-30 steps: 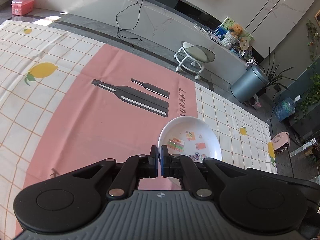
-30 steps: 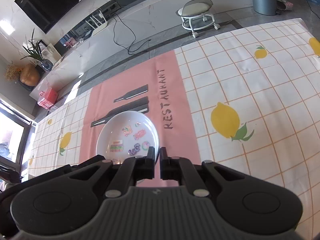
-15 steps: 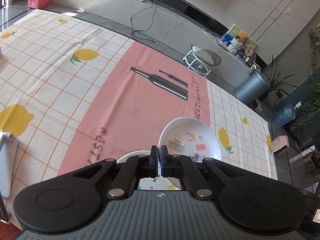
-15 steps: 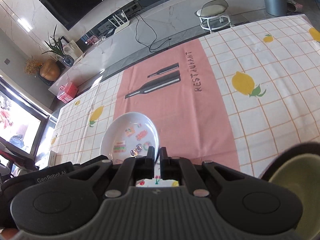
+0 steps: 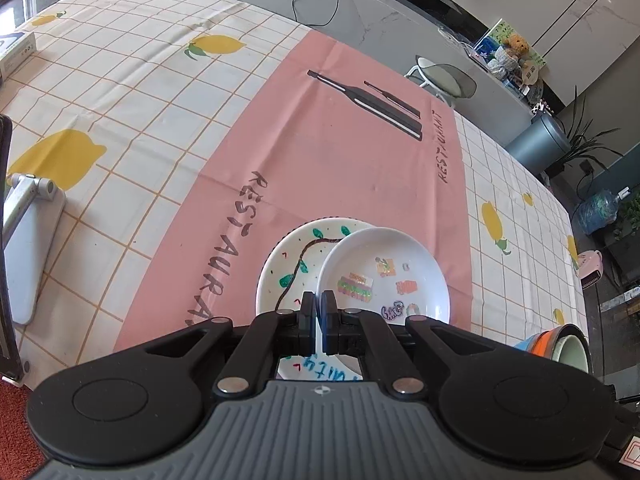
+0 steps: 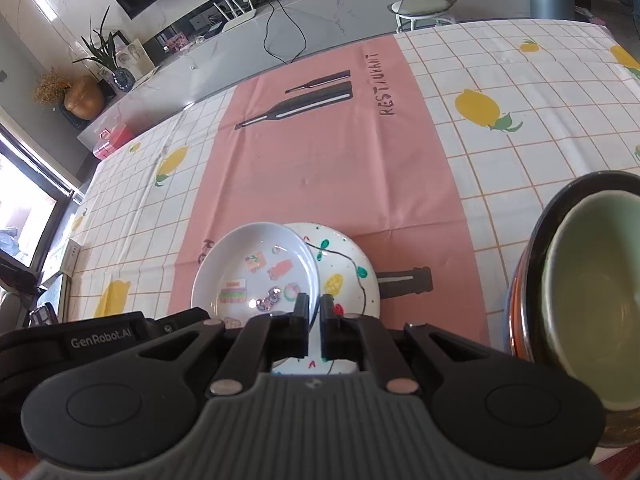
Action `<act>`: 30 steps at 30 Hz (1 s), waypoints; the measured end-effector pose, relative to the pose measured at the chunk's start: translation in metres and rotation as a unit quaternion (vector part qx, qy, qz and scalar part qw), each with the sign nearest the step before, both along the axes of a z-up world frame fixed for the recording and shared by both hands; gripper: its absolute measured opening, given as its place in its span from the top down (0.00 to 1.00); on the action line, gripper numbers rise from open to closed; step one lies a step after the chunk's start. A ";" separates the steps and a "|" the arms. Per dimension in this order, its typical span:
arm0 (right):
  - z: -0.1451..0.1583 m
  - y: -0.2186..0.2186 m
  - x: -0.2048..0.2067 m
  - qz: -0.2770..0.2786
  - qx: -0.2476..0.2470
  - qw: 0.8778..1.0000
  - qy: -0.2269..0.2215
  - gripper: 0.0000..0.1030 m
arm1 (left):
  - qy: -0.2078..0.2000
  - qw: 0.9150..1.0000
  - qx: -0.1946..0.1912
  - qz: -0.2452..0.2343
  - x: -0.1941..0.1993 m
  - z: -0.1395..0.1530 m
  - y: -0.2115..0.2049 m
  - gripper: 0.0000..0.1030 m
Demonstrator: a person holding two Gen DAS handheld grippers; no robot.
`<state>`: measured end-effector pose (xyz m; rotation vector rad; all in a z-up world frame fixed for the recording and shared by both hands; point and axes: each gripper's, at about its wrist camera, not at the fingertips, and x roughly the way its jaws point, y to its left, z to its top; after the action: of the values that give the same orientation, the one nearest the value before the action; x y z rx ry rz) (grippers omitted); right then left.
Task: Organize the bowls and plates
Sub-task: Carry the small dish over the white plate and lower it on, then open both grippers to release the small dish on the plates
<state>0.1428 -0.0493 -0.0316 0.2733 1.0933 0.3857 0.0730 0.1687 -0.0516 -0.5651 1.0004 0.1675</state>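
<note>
A small white sticker plate (image 5: 384,276) is held by both grippers above a larger painted plate (image 5: 292,264) that lies on the pink tablecloth strip. My left gripper (image 5: 319,300) is shut on the sticker plate's left rim. My right gripper (image 6: 314,304) is shut on its right rim; the sticker plate (image 6: 256,268) shows left of the fingers and the painted plate (image 6: 344,276) beneath. A stack of bowls (image 6: 592,280) with a pale green one on top stands to the right, also at the left wrist view's edge (image 5: 560,344).
A phone stand (image 5: 28,240) and a white box (image 5: 16,52) sit at the table's left side. The lemon-print tablecloth (image 5: 120,92) stretches far ahead. Beyond the table stand a stool (image 5: 440,76) and a grey bin (image 5: 536,144).
Both grippers have carried the sticker plate back toward the near table edge. The painted plate has come into view under it and the bowl stack has come close on the right.
</note>
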 end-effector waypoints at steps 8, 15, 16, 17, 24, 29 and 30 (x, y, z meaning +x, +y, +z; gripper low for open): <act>-0.015 0.004 0.002 0.001 -0.018 1.000 0.011 0.98 | 0.019 1.000 -0.004 0.006 0.000 -0.012 0.000 0.98; -0.024 0.006 0.006 -0.003 -0.024 1.000 0.017 0.98 | 0.020 1.000 0.001 0.003 0.004 -0.014 -0.003 0.97; -0.025 0.006 0.006 -0.003 -0.024 1.000 0.018 0.98 | 0.020 1.000 0.000 0.002 0.004 -0.014 -0.004 0.97; -0.026 0.006 0.007 -0.005 -0.026 0.999 0.019 0.98 | 0.020 1.000 -0.001 0.002 0.005 -0.015 -0.004 0.96; -0.028 0.006 0.008 -0.004 -0.023 1.000 0.017 0.98 | 0.019 1.000 0.005 0.002 0.005 -0.017 -0.006 0.93; -0.027 0.007 0.006 -0.003 -0.023 1.000 0.013 0.94 | 0.016 1.000 0.013 0.005 0.005 -0.016 -0.006 0.87; -0.026 0.007 0.006 -0.003 -0.023 1.000 0.010 0.94 | 0.015 1.000 0.015 0.006 0.005 -0.016 -0.006 0.82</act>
<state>0.1490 -0.0426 -0.0573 0.2393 1.1202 0.3524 0.0775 0.1623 -0.0672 -0.5438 1.0224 0.2022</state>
